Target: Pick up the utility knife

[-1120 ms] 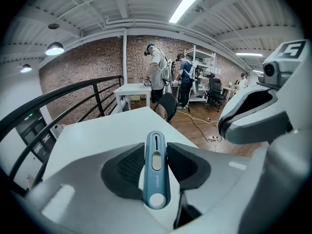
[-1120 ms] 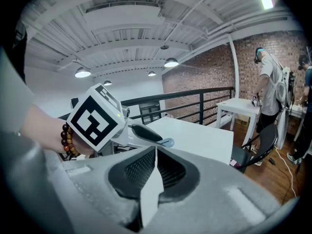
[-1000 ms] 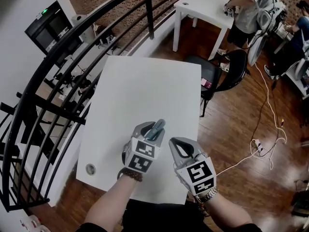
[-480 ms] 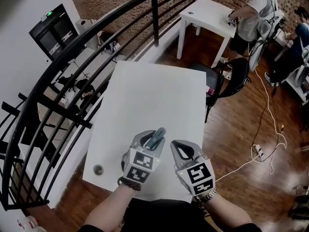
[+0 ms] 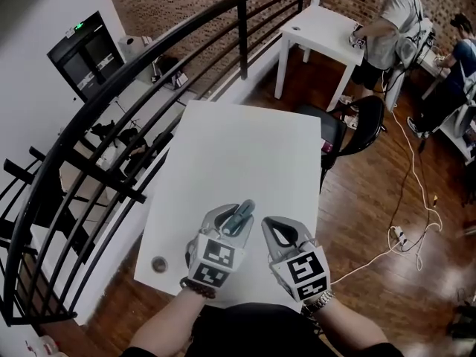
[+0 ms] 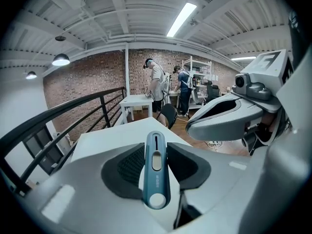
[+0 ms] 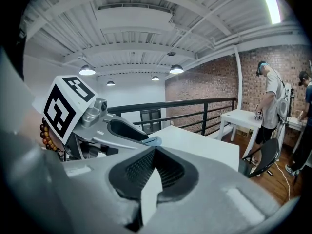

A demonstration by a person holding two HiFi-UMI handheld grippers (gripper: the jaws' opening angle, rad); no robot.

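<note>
A blue-grey utility knife (image 5: 240, 214) is clamped between the pads of my left gripper (image 5: 232, 219), held above the near end of the white table (image 5: 245, 143). In the left gripper view the knife (image 6: 156, 172) stands lengthwise between the dark pads, its slider facing up, and my left gripper (image 6: 157, 152) is shut on it. My right gripper (image 5: 274, 226) floats just to the right of it with nothing in it. The right gripper view shows the pads of my right gripper (image 7: 153, 152) meeting, and the knife's tip (image 7: 152, 141) pokes out of the left gripper (image 7: 117, 130) beside it.
A black curved railing (image 5: 149, 73) runs along the table's left side. A dark chair (image 5: 355, 121) stands at the far right corner, with a second white table (image 5: 327, 32) and people beyond. Cables (image 5: 405, 229) lie on the wood floor. A round grommet (image 5: 158, 263) sits near the table's left front corner.
Both grippers have lifted slightly together, with the knife still clamped in the left one. The head view has shifted a little relative to the table.
</note>
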